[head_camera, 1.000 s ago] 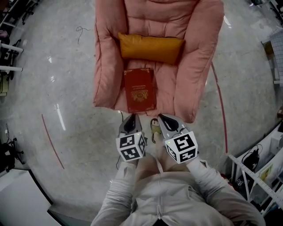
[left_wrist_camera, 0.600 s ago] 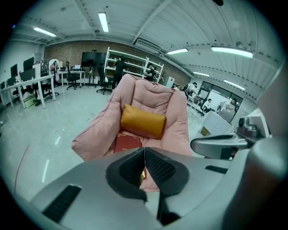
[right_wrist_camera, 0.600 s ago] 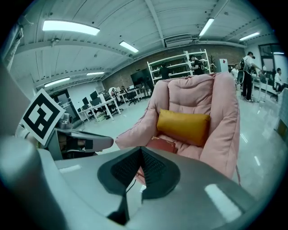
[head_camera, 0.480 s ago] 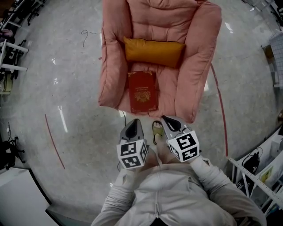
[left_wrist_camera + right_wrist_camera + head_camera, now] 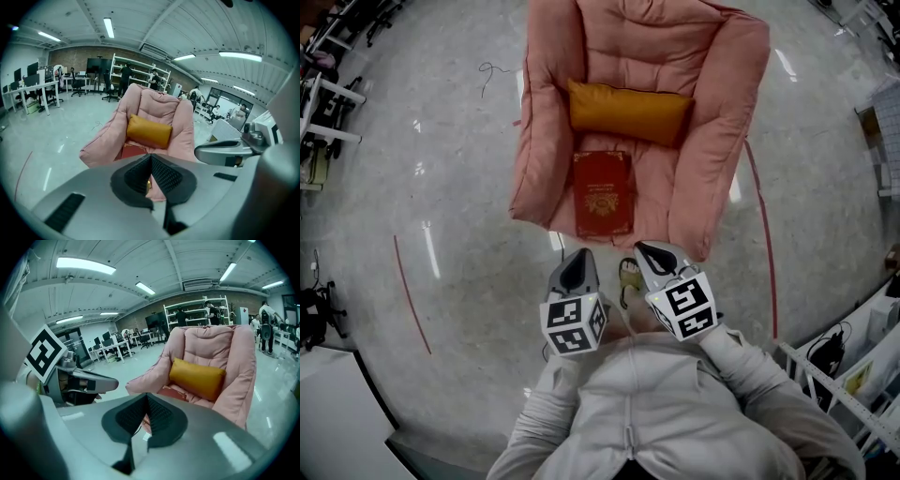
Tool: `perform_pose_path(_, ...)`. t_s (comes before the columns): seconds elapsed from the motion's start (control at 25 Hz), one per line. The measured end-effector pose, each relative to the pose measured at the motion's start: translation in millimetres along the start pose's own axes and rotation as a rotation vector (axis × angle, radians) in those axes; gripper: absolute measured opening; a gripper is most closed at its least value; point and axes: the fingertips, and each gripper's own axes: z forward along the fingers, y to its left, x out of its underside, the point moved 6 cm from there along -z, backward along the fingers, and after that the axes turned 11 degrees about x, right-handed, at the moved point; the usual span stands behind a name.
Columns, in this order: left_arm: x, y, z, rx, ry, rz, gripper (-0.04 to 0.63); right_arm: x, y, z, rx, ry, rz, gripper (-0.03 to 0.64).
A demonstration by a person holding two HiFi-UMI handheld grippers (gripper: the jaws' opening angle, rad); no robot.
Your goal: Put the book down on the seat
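A dark red book (image 5: 602, 194) with a gold emblem lies flat on the seat of a pink padded armchair (image 5: 546, 141), just in front of an orange cushion (image 5: 630, 112). Both grippers hang over the floor short of the chair's front edge, apart from the book. My left gripper (image 5: 575, 265) is shut with nothing between its pads. My right gripper (image 5: 648, 251) is shut and empty too. In the left gripper view the book (image 5: 132, 151) shows below the cushion (image 5: 148, 131). In the right gripper view the book (image 5: 173, 392) peeks out under the cushion (image 5: 197, 372).
Grey polished floor surrounds the chair, with red lines (image 5: 411, 295) curving on it left and right. A foot in a sandal (image 5: 628, 277) stands between the grippers. Shelving (image 5: 834, 366) is at the lower right, desks and chairs (image 5: 323, 112) at the far left. People stand by distant shelves (image 5: 140, 75).
Both grippers have drawn back a little from the chair's front edge. The book stays flat on the seat.
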Motion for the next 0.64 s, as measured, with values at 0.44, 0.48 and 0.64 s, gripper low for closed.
perform_pose_path(0.44,-12.0,3.5,-1.0,-0.006,-0.023,-0.003,0.008,-9.1,6.2,3.5,-0.017,0.002,-0.045,-0.002)
perform_pose_path(0.48,-12.1,3.6,-1.0,-0.005,-0.024,-0.003,0.008,-9.2,6.9,3.9,-0.018,0.001,-0.047,-0.002)
perform_pose_path(0.64,-11.0,3.8,0.2,0.000,-0.022,0.010,0.008,-8.0,8.6,5.8,-0.022,0.003,-0.057,-0.002)
